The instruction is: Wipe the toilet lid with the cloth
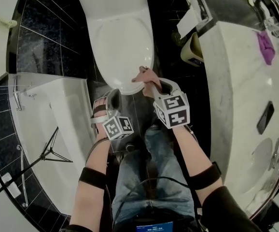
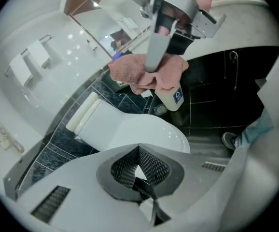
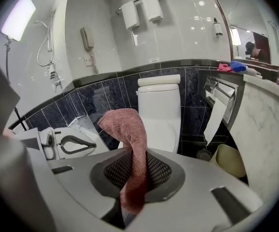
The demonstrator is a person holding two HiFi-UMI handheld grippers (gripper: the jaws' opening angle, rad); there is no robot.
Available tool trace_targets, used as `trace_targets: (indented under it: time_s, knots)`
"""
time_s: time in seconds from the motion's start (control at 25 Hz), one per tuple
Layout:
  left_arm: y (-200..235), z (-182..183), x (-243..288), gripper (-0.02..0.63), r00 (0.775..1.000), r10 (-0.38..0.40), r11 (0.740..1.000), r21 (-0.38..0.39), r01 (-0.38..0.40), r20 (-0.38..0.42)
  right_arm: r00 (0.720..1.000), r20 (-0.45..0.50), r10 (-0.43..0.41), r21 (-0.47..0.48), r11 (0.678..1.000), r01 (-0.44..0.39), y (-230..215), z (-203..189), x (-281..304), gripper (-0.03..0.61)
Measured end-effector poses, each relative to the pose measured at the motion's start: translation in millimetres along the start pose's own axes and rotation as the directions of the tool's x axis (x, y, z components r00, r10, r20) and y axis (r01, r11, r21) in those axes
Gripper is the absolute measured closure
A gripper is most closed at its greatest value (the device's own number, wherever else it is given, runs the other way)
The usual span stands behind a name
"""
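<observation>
Forearms (image 1: 93, 180) slope toward toilet lid (image 1: 122, 42); right tongs (image 3: 135, 175) pinch cloth (image 3: 127, 129), left tongs (image 2: 139, 173) closed, empty.

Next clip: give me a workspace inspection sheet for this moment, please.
Surface: toilet lid closed, white, no marks visible.
Job's things: pink cloth hangs off the lid, near its front edge.
Clutter: purple cloth and dark flat object on the counter; beige bin beside the toilet.
Grippers: right gripper shut on the pink cloth; left gripper shut, empty.
Cables: black cable across the person's jeans.
Surroundings: bathtub, tripod stand, dark tiled walls.
</observation>
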State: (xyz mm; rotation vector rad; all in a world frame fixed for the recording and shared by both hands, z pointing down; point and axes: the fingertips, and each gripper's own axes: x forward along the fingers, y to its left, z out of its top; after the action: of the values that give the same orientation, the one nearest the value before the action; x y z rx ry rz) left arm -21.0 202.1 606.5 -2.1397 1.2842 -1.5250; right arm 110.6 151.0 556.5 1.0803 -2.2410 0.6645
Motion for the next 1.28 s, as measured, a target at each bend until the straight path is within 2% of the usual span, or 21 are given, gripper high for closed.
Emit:
trace_targets:
  time_s: [0.08,0.16,0.28,0.4,0.48,0.6,0.72,0.84,1.12,1.28]
  knots:
    - [22,10,-19,0.614,1.0,0.008,1.0,-0.021,-0.008,0.001,1.0,-0.012,0.017,-0.008,1.0,-0.017,5,15,-15,0.505]
    - [50,30,-44,0.614,1.0,0.015,0.996,-0.086,-0.014,0.013,0.999,-0.029,0.033,-0.018,0.999,-0.033,10,27,-31,0.505]
    - [89,57,-79,0.614,1.0,0.018,0.97,-0.244,-0.013,0.016,0.997,-0.045,0.063,-0.03,0.998,-0.064,19,43,-51,0.503]
    - [110,67,-99,0.614,1.0,0.01,0.941,-0.339,-0.001,0.024,0.994,-0.053,0.096,-0.04,0.994,-0.098,25,58,-64,0.505]
    - [126,73,-111,0.614,0.999,0.011,0.903,-0.43,0.004,0.033,0.992,-0.057,0.113,-0.048,0.992,-0.115,26,67,-70,0.505]
    - [153,85,-129,0.614,0.998,0.025,0.828,-0.56,0.014,0.061,0.989,-0.056,0.138,-0.054,0.989,-0.141,23,78,-75,0.505]
    - [179,96,-139,0.614,0.992,0.034,0.78,-0.624,0.048,0.119,0.987,-0.053,0.151,-0.065,0.986,-0.154,17,87,-72,0.503]
    - [190,87,-144,0.614,0.99,0.03,0.725,-0.685,0.072,0.135,0.986,-0.063,0.155,-0.074,0.984,-0.16,13,92,-69,0.503]
    - [214,57,-142,0.614,0.991,0.056,0.71,-0.703,0.044,0.118,0.987,-0.078,0.139,-0.088,0.985,-0.146,16,108,-53,0.505]
    - [221,57,-124,0.614,0.989,0.033,0.748,-0.66,0.07,0.143,0.988,-0.088,0.124,-0.106,0.985,-0.133,19,112,-23,0.508]
